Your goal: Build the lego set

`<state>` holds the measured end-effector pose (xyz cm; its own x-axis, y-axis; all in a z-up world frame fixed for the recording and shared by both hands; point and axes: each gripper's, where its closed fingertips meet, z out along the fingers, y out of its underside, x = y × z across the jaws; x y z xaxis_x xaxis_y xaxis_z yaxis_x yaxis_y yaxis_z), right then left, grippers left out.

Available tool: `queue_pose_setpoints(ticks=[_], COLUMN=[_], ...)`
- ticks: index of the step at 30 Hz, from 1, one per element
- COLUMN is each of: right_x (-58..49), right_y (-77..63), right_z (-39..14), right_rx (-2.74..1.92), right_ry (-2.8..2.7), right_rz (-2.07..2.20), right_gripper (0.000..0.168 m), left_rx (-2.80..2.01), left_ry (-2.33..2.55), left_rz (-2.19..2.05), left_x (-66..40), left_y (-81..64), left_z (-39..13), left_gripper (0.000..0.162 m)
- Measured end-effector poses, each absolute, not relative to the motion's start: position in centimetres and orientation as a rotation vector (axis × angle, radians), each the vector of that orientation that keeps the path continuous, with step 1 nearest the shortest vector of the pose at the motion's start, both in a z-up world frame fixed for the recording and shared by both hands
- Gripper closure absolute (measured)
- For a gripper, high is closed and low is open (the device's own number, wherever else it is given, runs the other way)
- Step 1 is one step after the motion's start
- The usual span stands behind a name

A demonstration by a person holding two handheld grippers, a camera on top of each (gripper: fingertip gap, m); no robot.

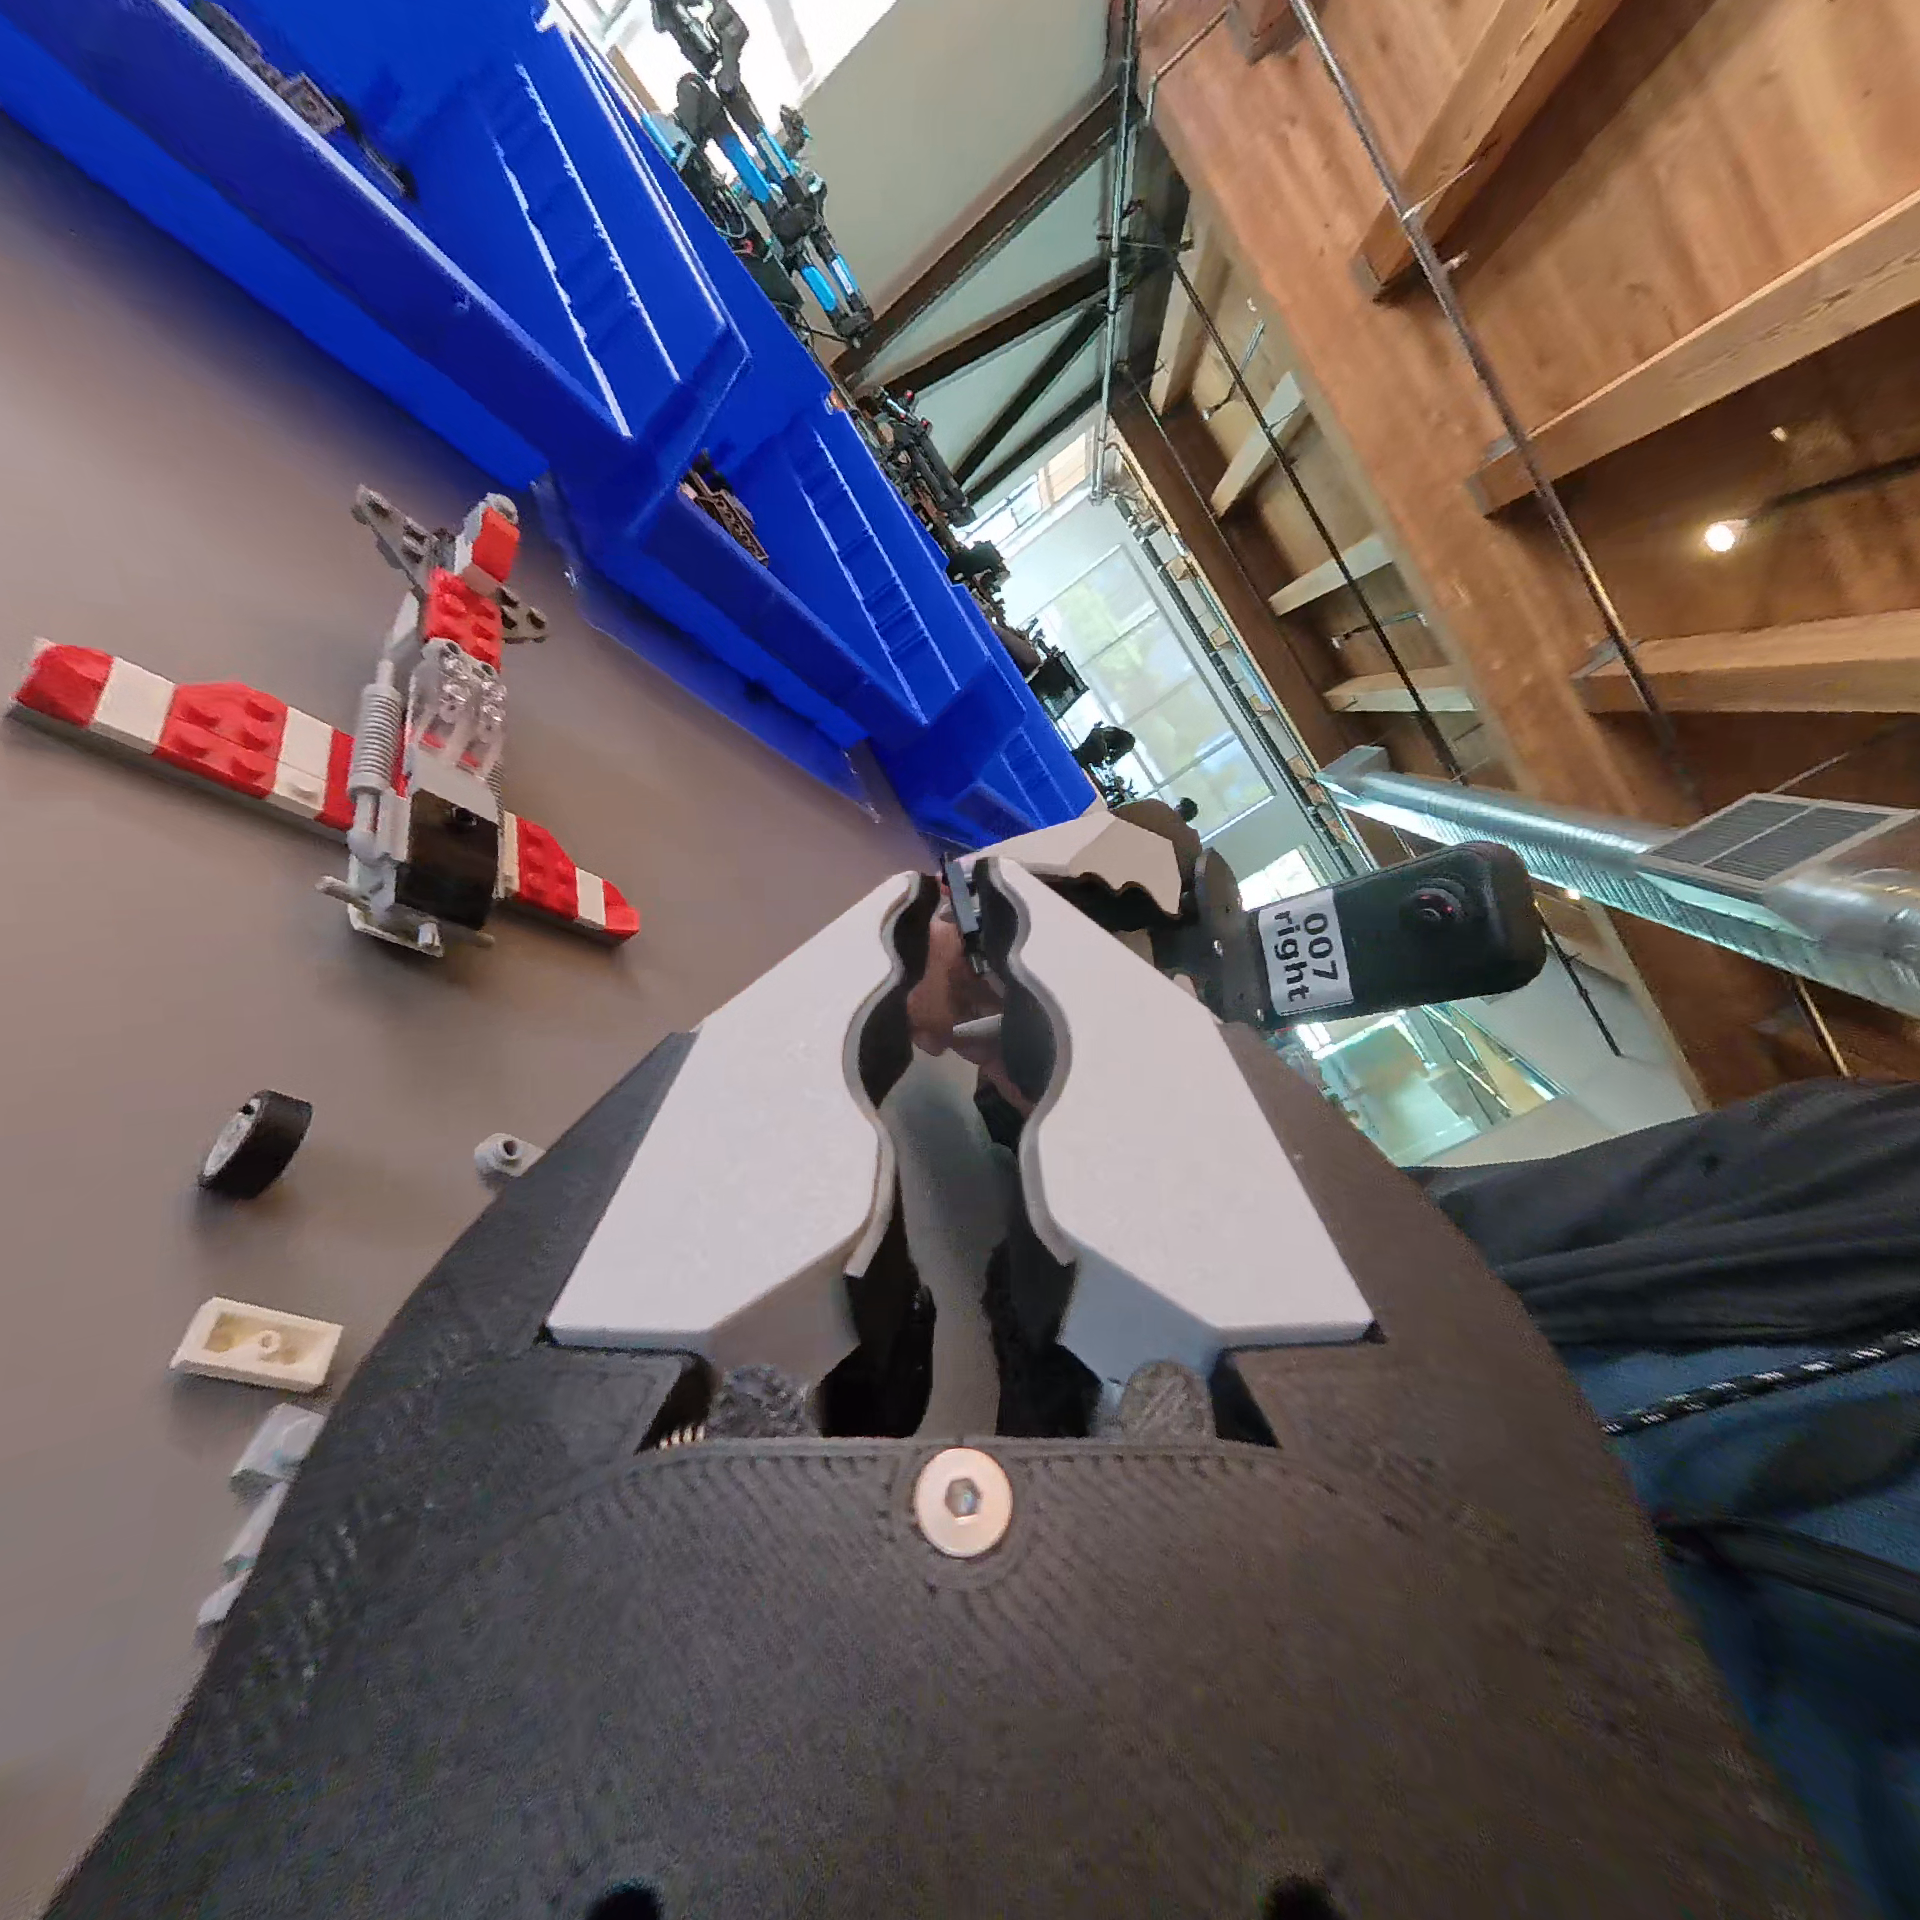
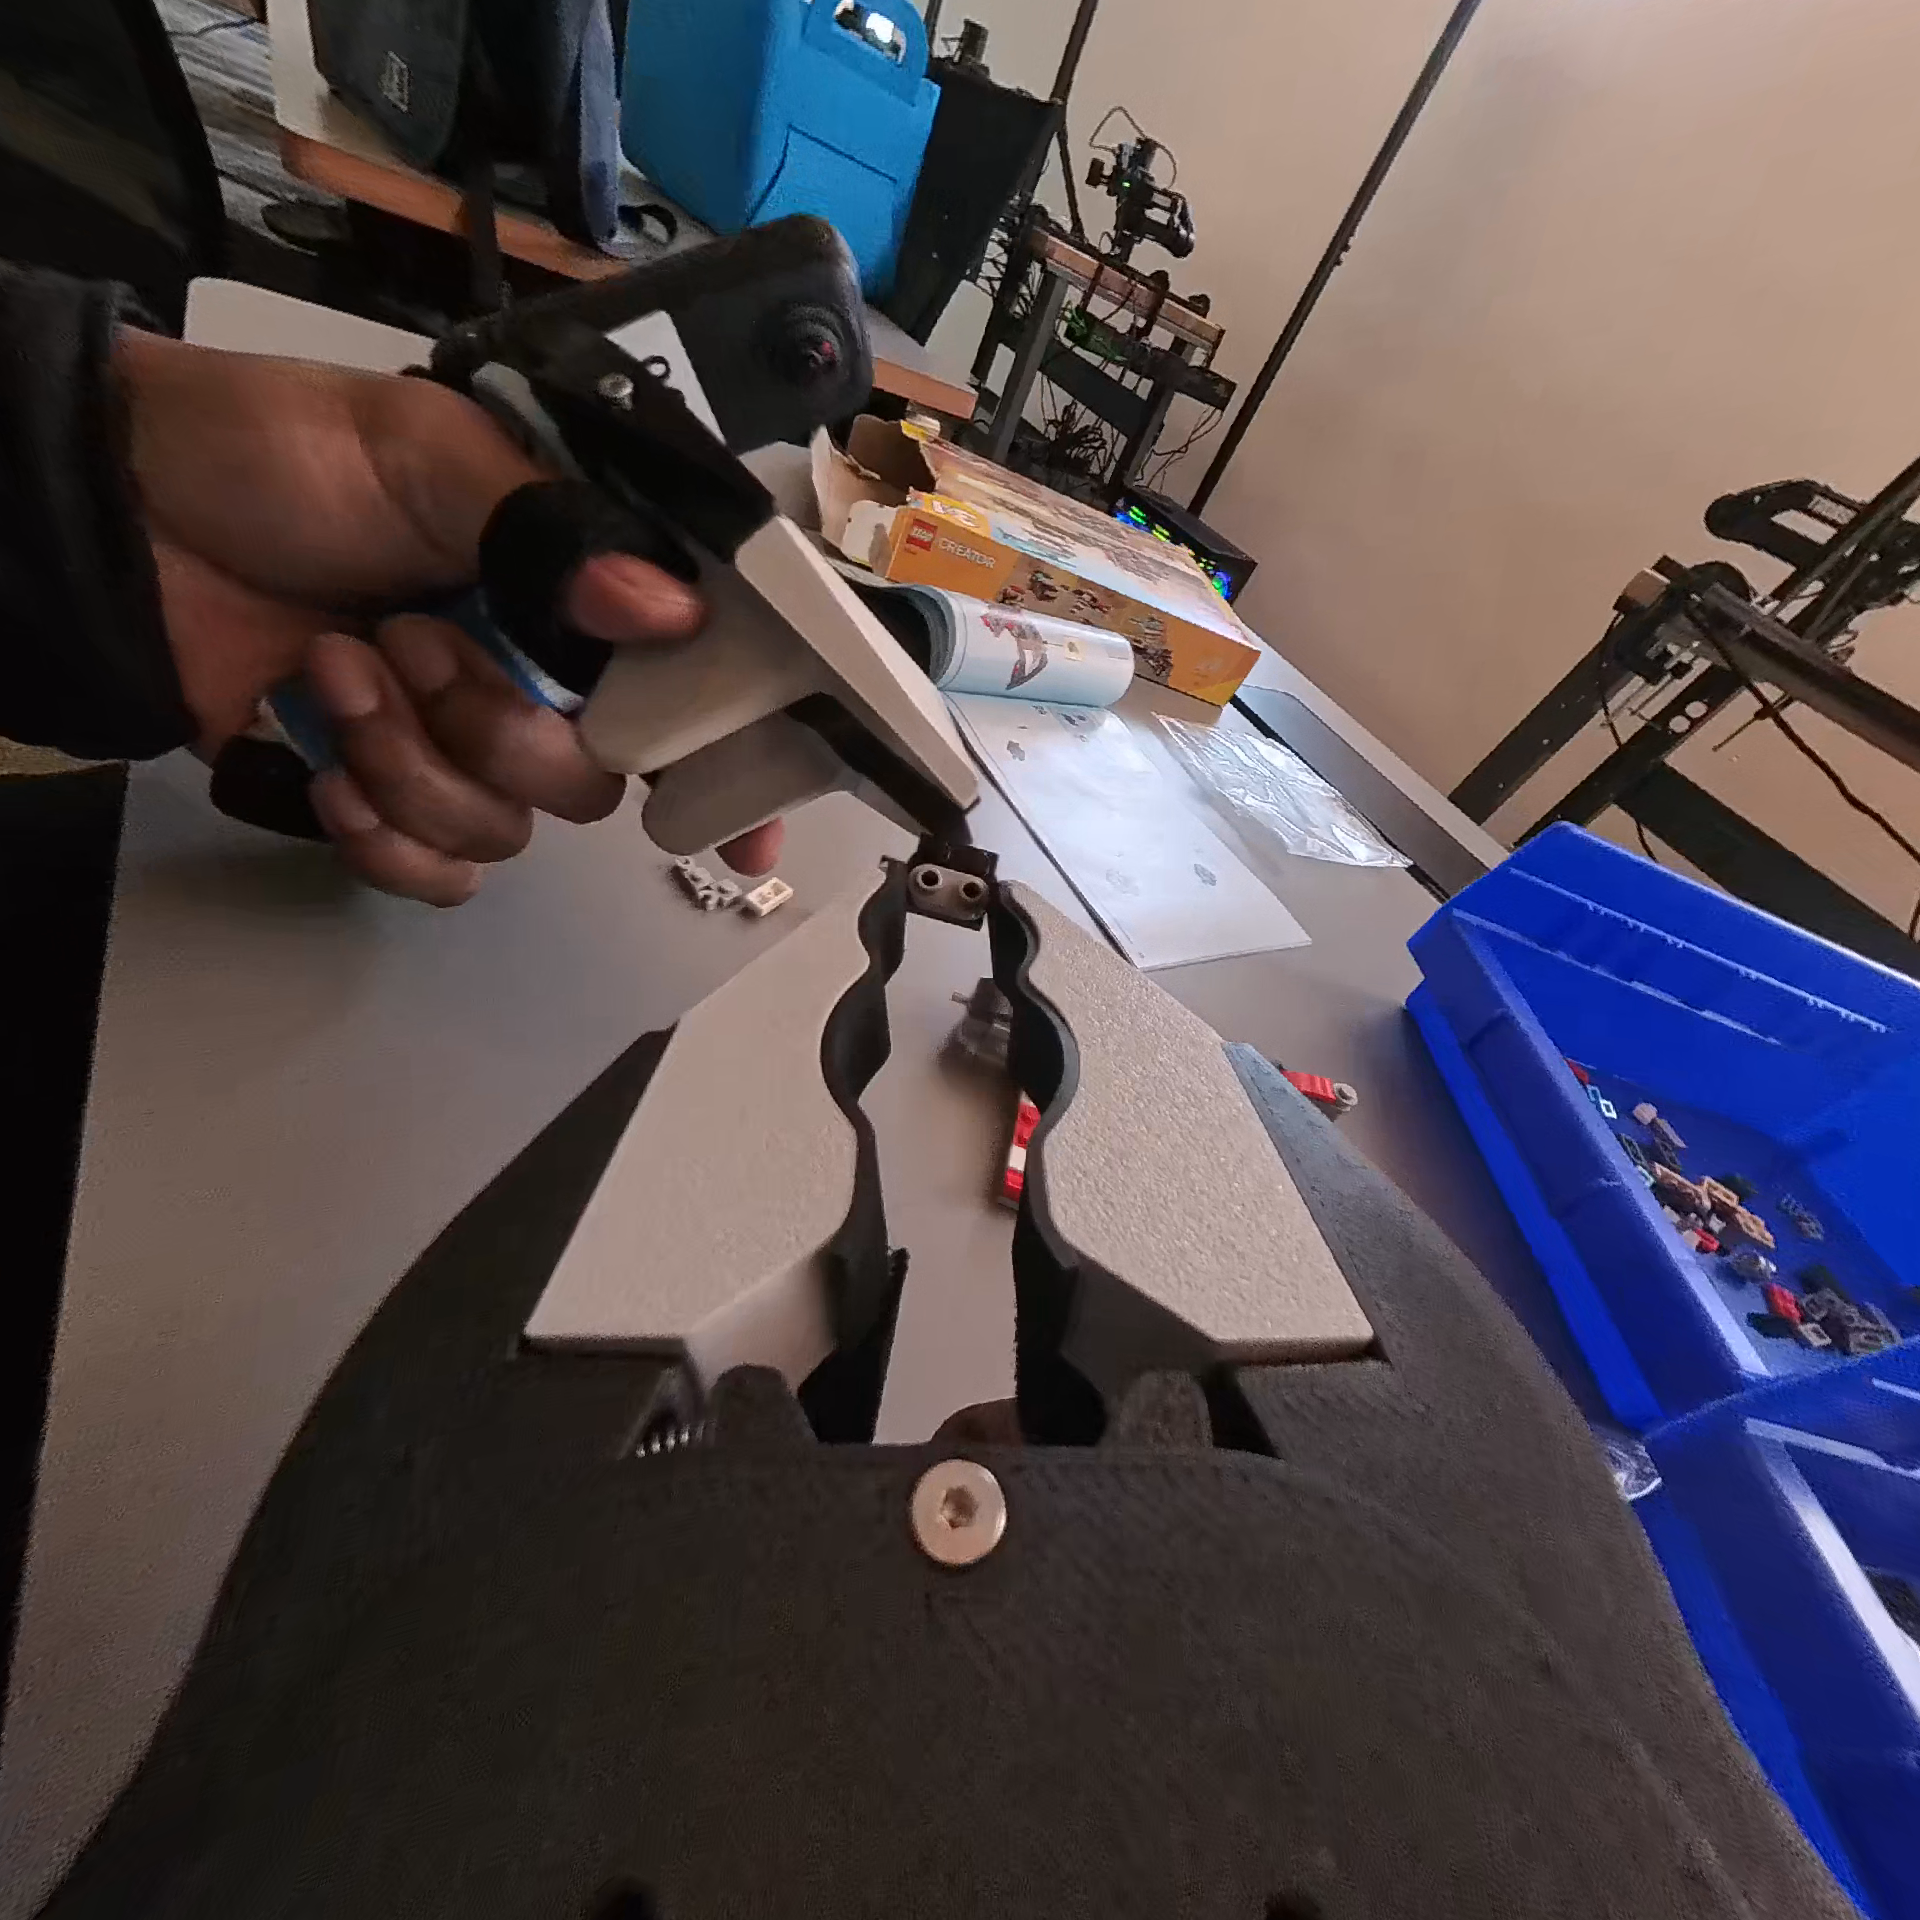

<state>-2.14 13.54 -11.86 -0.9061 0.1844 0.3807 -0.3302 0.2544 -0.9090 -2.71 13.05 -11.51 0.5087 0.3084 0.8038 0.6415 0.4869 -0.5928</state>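
Right gripper: jaws drawn close, clamped on a small dark grey brick with two round holes facing the camera, held above the grey table. Left gripper meets it from above, tips nearly together and pinching a thin black piece that touches the top of the grey brick. Left hand wrapped around that gripper's handle.

On table, left wrist view: partly built red-and-white plane with grey springs and black nose block, lying flat near the blue bins. Loose parts well apart from it: black wheel, small grey stud piece, white plate lying underside up, pale grey bits at the gripper's edge.

Right wrist view: open instruction booklet beyond the grippers, yellow set box behind it, clear plastic bag beside the booklet. Blue bin on right holds mixed small bricks. Few grey pieces under the left hand.
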Motion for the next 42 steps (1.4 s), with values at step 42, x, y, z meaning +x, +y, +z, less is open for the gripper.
queue_pose_setpoints(ticks=[42], right_x=[0.2], right_y=[13.7], right_z=[-13.2], right_rx=[0.395], right_ry=[-2.205], right_rz=[1.662], right_gripper=[0.151], left_rx=[-1.207], left_ry=[-1.097], left_rz=[-0.49], left_x=[-0.7], left_y=[14.3], left_z=[-13.5], left_gripper=[0.146])
